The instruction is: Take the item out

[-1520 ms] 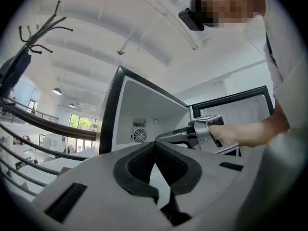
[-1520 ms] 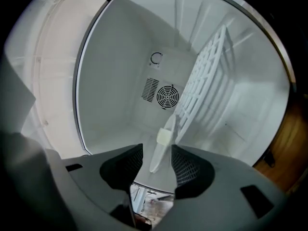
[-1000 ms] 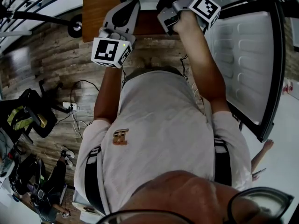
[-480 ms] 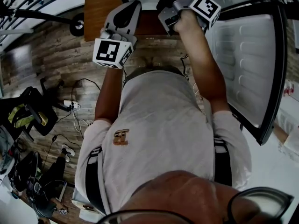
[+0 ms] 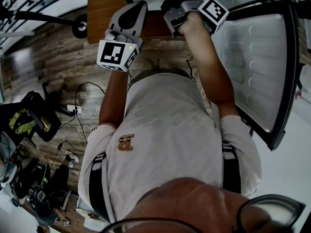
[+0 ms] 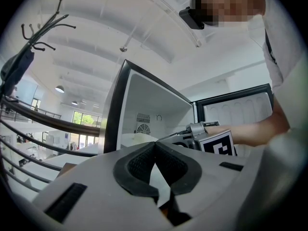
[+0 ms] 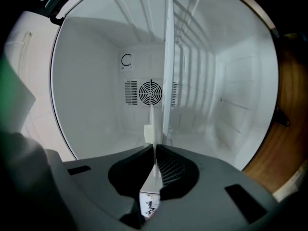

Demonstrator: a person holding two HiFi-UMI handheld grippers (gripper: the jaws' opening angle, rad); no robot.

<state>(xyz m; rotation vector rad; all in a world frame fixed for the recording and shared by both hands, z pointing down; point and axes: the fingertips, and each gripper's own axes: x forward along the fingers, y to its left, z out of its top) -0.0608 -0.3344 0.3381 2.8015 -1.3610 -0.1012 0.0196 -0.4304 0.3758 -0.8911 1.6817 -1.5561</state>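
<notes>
Since a second ago our right gripper (image 7: pixel 154 150) has shifted slightly at the fridge mouth, and its jaws have just been closing. They now pinch a thin white item (image 7: pixel 153 121), seen edge-on, which reaches into the white fridge (image 7: pixel 91 105) beside a shelf (image 7: pixel 168 57). Our left gripper (image 6: pixel 155 146) is closed and empty, outside the fridge and left of the right one.

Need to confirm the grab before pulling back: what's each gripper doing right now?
Left gripper: closed, nothing between the jaws.
Right gripper: jaws have just been closing, now shut on a thin white item inside the fridge.
</notes>
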